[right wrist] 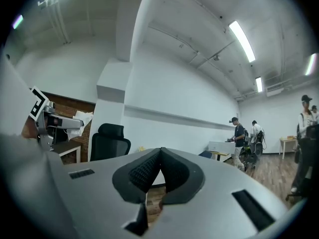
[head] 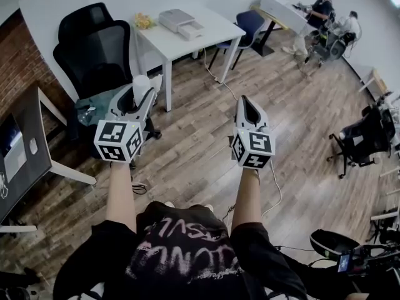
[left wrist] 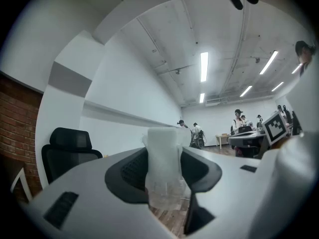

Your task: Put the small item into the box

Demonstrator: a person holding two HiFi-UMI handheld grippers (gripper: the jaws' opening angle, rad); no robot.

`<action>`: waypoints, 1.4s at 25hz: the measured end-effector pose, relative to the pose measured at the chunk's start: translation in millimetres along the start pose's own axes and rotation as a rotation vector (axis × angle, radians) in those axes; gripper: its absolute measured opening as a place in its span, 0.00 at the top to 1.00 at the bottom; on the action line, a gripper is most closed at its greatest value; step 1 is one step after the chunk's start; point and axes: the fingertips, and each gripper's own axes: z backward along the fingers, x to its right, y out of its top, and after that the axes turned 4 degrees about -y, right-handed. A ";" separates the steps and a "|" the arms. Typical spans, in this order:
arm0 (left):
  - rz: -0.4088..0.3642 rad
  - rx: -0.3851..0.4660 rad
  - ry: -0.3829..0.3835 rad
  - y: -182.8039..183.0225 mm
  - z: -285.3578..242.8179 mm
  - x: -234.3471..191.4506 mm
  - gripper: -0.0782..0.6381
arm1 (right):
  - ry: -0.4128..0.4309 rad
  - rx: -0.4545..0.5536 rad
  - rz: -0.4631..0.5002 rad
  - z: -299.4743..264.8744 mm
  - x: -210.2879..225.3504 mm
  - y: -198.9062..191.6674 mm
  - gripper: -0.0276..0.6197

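A small translucent white plastic item (left wrist: 163, 166) stands upright between the jaws of my left gripper (left wrist: 164, 176), whose pads press on both its sides. In the head view that item (head: 141, 85) sticks up from the left gripper (head: 140, 94), held out over the wooden floor near a black chair. My right gripper (head: 248, 102) is held out beside it at about the same height. Its jaws meet at the tips with nothing between them (right wrist: 160, 157). A white box (head: 180, 23) lies on the white table (head: 215, 35) farther ahead.
A black office chair (head: 94, 42) stands just beyond the left gripper, and a dark desk (head: 25, 145) lies at the left. A blue chair (head: 250, 22) sits behind the white table. People (head: 322, 10) work at the far right. Another chair (head: 365, 137) stands at the right, with cables on the floor.
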 end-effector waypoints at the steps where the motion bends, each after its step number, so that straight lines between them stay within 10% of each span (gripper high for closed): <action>1: 0.000 0.000 0.000 -0.5 0.4 0.4 0.64 | 0.005 -0.008 -0.007 -0.1 -1.0 -2.2 0.95; 20: 0.043 -0.010 -0.029 -18.4 -11.3 -1.4 0.64 | 0.003 -0.086 -0.049 -1.2 0.1 -27.6 0.94; 35: 0.010 -0.071 -0.021 -38.9 -124.6 -33.4 0.64 | 0.025 -0.101 -0.083 -119.0 44.4 -56.7 0.94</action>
